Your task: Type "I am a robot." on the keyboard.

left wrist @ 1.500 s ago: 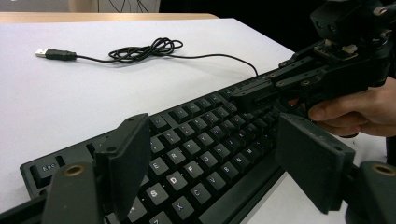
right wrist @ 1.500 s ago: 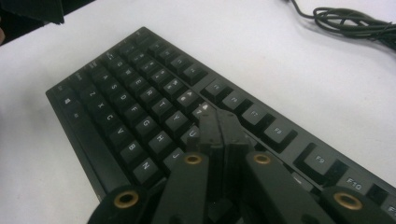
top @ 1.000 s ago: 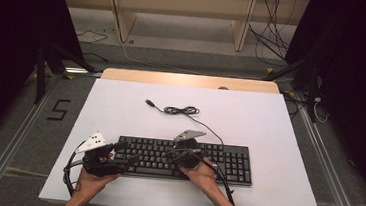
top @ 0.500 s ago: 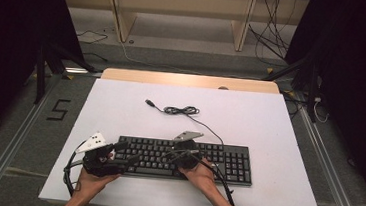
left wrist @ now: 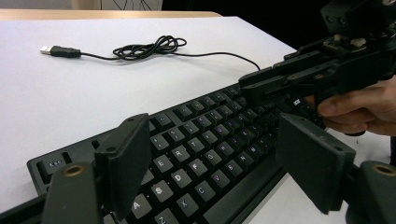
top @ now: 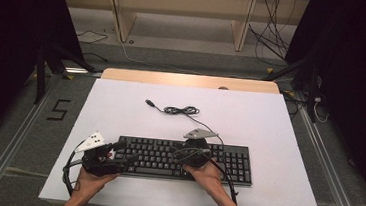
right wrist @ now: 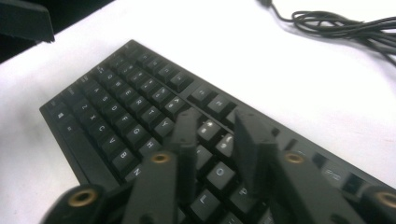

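Two claws hovered over one keyboard (top: 184,160) near the table's (top: 269,125) front: left claw (left wrist: 210,163) spread wide at its left end, right claw (right wrist: 212,140) narrowly parted, gripping nothing. One cable (top: 183,111) lay behind.

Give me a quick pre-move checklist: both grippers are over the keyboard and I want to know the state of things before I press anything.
1. Keyboard flat on the table: ok.
2. Left gripper jaws wide apart over the keyboard's left end, holding nothing: ok.
3. Right gripper jaws close together, with a small gap, above the keys: ok.
4. Right jaw tips touching a key: cannot tell.
5. Cable coiled behind the keyboard, away from both grippers: ok.
6. USB plug lying loose, not connected: not ok if typing must register.
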Demonstrator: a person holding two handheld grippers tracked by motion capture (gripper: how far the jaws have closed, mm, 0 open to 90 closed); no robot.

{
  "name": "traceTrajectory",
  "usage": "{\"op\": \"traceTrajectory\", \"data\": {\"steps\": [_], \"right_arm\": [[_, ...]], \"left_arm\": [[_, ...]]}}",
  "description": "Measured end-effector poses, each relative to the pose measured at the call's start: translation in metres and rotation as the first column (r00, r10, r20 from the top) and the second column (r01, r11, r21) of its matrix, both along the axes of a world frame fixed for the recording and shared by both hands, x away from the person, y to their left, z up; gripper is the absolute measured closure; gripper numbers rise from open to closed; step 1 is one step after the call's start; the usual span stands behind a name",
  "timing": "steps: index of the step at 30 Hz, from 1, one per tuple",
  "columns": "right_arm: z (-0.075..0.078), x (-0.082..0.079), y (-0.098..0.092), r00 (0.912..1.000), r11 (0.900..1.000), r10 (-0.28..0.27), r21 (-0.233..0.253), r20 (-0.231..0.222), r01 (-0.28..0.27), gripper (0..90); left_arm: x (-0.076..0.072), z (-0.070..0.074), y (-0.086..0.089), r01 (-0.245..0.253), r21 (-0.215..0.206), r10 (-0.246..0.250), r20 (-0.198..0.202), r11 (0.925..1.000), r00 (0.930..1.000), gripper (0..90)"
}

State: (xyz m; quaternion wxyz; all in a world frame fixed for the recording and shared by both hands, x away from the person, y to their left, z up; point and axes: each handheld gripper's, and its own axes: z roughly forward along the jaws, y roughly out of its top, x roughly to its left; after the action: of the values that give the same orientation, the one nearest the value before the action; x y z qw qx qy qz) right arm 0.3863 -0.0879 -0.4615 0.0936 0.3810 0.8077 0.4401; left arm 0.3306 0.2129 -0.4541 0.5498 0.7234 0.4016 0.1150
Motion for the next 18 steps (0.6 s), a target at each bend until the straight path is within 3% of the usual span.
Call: {"op": "traceTrajectory", "data": {"steps": [9, 18], "right_arm": [[0.007, -0.005, -0.018, 0.9999, 0.999, -0.012, 0.047, 0.008, 0.011, 47.0], [0.014, -0.015, -0.023, 0.9993, 0.997, 0.009, 0.08, 0.037, -0.012, 36.7]], "left_arm": [[0.001, 0.0, 0.002, -0.013, 0.008, 0.013, -0.007, 0.9999, 0.9999, 26.1], [0.003, 0.001, 0.009, -0.044, 0.008, 0.044, -0.022, 0.999, 0.9988, 26.2]]}}
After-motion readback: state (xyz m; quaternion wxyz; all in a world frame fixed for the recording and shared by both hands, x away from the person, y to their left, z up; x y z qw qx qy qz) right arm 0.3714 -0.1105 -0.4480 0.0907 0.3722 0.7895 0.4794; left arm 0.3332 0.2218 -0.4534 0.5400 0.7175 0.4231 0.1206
